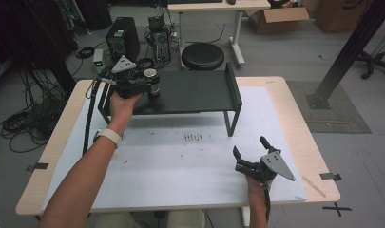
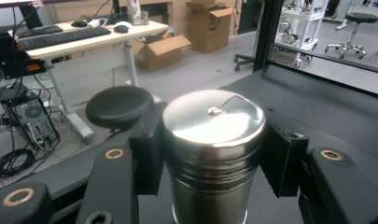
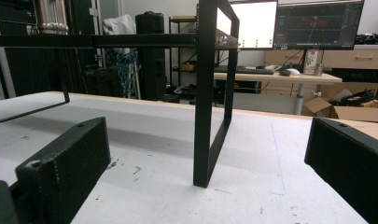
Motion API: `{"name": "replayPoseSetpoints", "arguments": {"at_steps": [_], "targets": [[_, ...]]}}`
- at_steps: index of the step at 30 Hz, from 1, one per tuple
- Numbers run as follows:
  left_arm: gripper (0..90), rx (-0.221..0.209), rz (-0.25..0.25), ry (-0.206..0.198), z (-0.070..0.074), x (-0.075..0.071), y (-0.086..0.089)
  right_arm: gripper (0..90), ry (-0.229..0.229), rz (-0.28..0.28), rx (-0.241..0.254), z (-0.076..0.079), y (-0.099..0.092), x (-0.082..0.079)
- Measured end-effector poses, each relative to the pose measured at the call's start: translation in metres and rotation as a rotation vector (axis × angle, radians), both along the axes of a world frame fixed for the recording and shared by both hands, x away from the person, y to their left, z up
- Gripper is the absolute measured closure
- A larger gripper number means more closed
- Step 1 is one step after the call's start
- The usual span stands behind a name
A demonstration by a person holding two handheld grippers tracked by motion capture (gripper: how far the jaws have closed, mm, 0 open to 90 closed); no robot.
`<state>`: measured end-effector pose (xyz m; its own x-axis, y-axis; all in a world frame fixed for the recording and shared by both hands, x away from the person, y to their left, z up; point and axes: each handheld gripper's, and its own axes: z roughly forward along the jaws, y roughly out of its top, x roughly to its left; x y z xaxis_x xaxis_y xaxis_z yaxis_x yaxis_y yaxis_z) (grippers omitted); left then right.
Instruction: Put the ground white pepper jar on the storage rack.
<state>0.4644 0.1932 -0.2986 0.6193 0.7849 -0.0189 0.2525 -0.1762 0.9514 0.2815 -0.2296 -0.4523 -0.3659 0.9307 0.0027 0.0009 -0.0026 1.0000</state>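
Tin [image 2: 213, 154], shiny and round with a flat lid, stands upright on the black shelf [image 1: 195, 92] near its left end, and the left gripper [image 1: 149, 85] has its fingers [image 2: 147, 154] pressed tight on both sides of it. The right gripper [image 1: 249, 149] rests low on the white counter [image 1: 180, 175], well apart from the shelf, with its fingers wide open and nothing between them. I think the tin is being set down or picked up here, so the next move needs a slow, straight hand to keep it from tipping.
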Motion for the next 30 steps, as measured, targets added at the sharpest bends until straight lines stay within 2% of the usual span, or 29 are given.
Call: {"name": "replayPoseSetpoints", "arguments": {"at_steps": [4, 9, 27, 30], "targets": [[48.5, 0.012, 0.004, 0.006, 0.0002, -0.0001, -0.0002, 0.0, 0.000, 0.000, 0.000, 0.0000, 0.0000, 0.0000], [47.2, 0.001, 0.003, 0.010, 0.0002, -0.0001, -0.0004, 0.0, 0.000, 0.000, 0.001, 0.0000, 0.0000, 0.0000], [26.3, -0.013, -0.007, 0.012, 0.0018, -0.0020, 0.0007, 0.0, 0.002, -0.001, 0.002, 0.0001, -0.0001, 0.0002], [23.1, -0.031, -0.010, 0.017, 0.0033, -0.0024, 0.0025, 0.0, 0.003, -0.001, 0.002, 0.0001, -0.0001, 0.0002]]}}
